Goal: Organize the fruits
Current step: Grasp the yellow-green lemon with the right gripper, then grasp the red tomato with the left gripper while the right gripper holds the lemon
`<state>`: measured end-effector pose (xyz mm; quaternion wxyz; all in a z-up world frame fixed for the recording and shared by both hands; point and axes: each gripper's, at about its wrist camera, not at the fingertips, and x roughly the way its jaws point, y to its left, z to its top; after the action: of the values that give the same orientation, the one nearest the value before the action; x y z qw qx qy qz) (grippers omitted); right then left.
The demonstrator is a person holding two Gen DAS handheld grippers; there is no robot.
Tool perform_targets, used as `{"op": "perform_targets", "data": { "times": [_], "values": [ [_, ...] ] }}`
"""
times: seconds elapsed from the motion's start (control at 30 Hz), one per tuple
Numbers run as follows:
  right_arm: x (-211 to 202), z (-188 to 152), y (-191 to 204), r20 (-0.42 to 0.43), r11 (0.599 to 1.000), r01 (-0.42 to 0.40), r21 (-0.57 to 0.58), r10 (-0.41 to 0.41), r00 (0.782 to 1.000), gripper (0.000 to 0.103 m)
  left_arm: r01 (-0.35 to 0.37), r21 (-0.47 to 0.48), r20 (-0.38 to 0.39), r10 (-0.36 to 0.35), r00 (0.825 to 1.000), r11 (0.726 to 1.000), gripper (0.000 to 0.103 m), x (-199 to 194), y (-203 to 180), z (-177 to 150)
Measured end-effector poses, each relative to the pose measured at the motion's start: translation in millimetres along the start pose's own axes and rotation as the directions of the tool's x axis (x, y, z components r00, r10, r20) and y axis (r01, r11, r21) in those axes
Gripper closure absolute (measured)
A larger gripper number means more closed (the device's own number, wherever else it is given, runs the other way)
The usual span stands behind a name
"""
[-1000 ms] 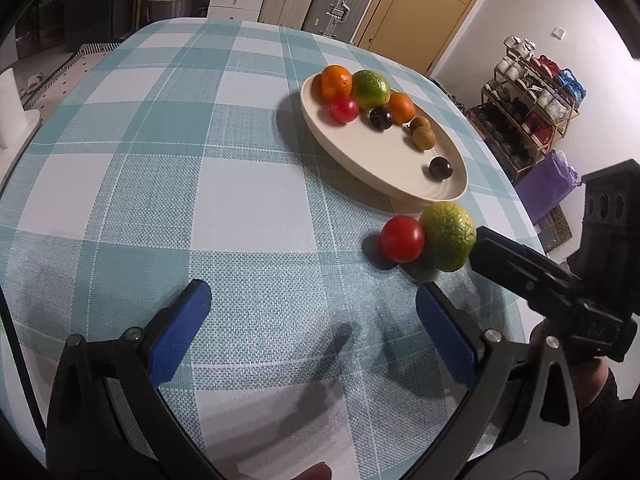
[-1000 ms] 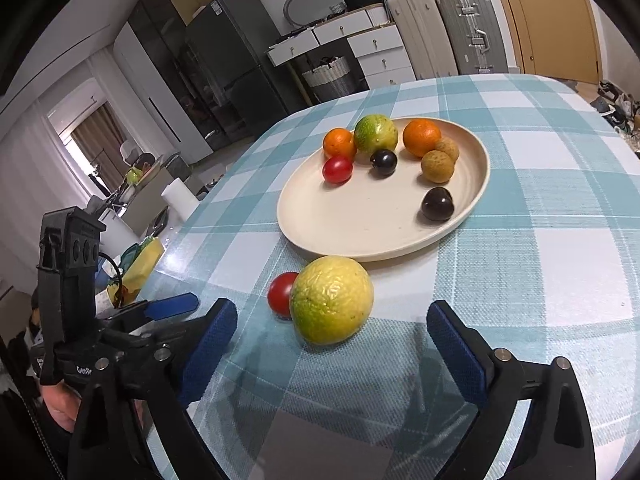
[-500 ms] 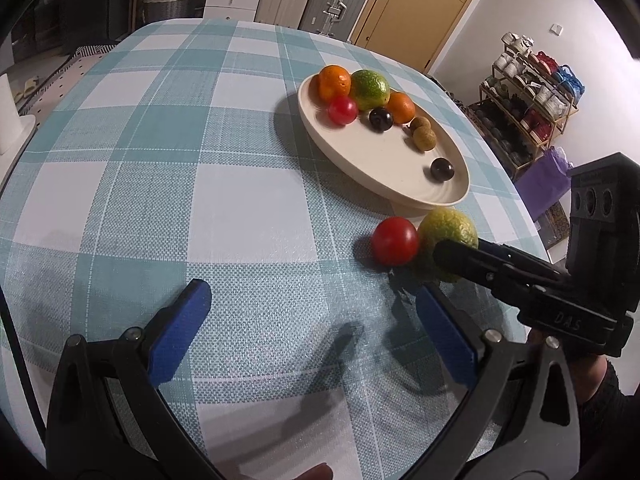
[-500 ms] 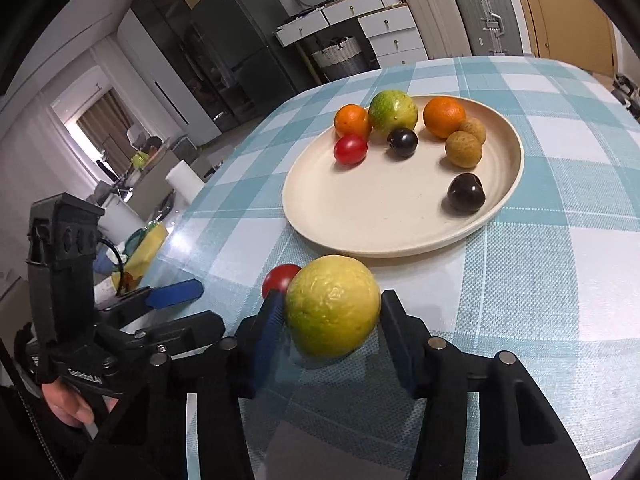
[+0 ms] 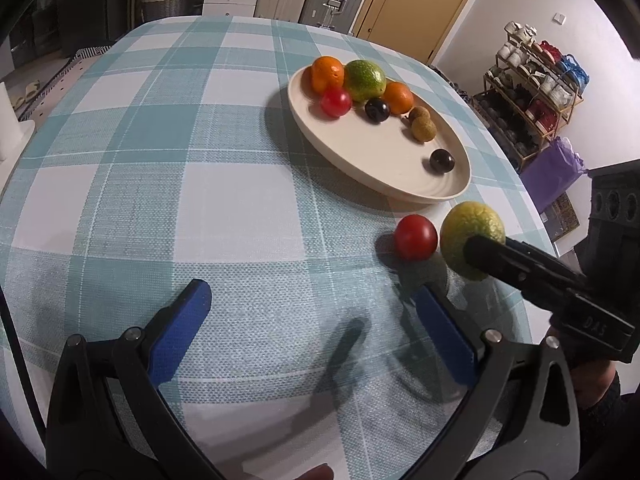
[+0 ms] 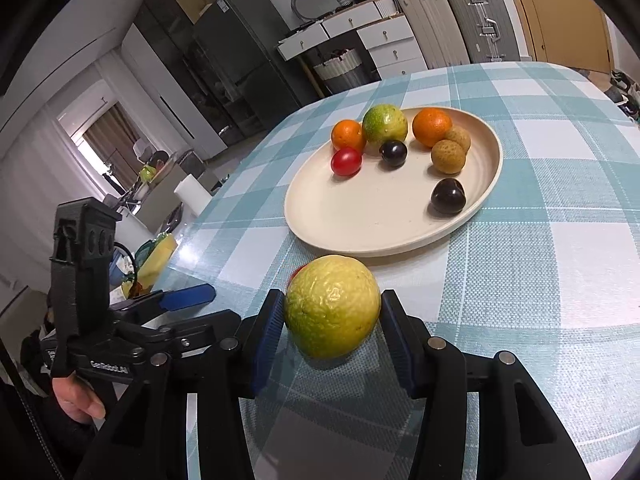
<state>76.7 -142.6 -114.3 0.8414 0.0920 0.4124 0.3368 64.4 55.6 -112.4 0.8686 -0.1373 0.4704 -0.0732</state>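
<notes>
A yellow-green citrus fruit sits between the blue pads of my right gripper, which is shut on it just in front of the cream oval plate. I cannot tell whether it rests on the checked cloth or hangs just above it. In the left wrist view the same fruit touches a red tomato, with the right gripper's black finger across it. The plate holds several fruits: oranges, a green citrus, a tomato, dark plums, brown longans. My left gripper is open over bare cloth.
The table edge runs close to the right of the held fruit. Beyond it stand a shoe rack and a purple bag. One blue finger of the left gripper shows at the left of the right wrist view.
The right gripper's jaws went from wide open around the yellow-green fruit to shut on it. The left gripper stays open in much the same place.
</notes>
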Motion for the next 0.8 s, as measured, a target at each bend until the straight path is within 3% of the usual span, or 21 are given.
{"op": "perform_targets", "data": {
  "times": [0.8],
  "values": [
    [-52, -6, -39, 0.099, 0.998, -0.028, 0.052, 0.023, 0.995, 0.053, -0.036, 0.099, -0.03, 0.039, 0.999, 0.994, 0.004, 28, -49, 31]
  ]
}}
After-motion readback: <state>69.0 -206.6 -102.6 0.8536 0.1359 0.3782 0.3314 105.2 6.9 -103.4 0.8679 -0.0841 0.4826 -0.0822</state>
